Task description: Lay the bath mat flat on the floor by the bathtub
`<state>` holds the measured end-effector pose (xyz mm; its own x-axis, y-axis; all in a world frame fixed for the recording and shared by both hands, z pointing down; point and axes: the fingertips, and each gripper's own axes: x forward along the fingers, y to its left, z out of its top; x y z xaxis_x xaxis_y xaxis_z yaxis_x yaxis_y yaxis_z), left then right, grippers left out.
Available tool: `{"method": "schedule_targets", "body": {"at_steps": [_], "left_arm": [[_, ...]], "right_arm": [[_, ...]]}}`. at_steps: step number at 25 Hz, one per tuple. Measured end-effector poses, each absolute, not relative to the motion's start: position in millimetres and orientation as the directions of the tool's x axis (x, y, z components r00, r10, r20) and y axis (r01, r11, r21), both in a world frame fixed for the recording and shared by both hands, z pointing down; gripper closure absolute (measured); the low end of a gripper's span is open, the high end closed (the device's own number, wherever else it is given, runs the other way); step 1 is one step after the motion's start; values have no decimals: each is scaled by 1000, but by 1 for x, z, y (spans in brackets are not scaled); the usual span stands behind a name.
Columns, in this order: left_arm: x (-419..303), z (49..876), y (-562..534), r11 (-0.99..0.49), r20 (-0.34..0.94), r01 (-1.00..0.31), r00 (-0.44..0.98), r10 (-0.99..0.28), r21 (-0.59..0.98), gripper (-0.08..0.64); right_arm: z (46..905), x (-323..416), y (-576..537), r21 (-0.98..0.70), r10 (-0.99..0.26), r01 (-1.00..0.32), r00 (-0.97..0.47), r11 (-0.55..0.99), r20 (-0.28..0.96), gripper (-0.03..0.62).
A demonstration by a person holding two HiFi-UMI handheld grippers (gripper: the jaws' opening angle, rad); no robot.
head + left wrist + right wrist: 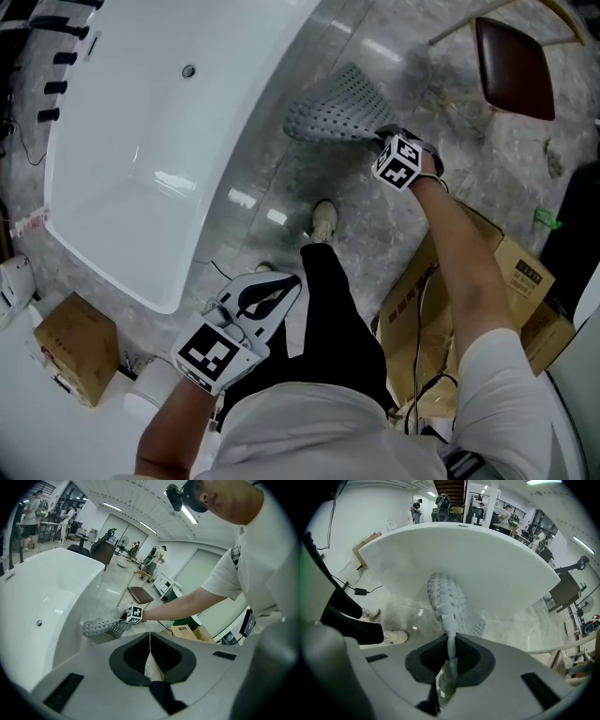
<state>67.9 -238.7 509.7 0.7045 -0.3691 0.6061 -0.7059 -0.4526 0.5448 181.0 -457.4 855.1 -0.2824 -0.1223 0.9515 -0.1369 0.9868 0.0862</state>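
Bath mat (336, 111), grey, perforated: held bunched over the marble floor (281, 178), just beside the white bathtub (141, 112) (not yet laid flat). Right tool (451, 654): jaws clamped on one edge of the mat. Left tool (150, 660): jaws pressed together, nothing gripped, positioned well apart from the mat.

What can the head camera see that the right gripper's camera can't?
Only the head view shows the left gripper and the drain inside the tub. Only the right gripper view shows up close how the right gripper pinches the mat's edge with its jaws, plus a black plug on the floor. Both show the grey bath mat held beside the white bathtub, and the person's shoe.
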Motion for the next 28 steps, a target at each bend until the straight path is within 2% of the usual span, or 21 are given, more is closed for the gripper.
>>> {"method": "schedule_targets", "body": {"at_steps": [28], "left_arm": [[-3,566,-112,-429,600,-715,698,-391,552,541]], "right_arm": [[974,101,-227,-100,64,-146,-235,984,970,534]]}}
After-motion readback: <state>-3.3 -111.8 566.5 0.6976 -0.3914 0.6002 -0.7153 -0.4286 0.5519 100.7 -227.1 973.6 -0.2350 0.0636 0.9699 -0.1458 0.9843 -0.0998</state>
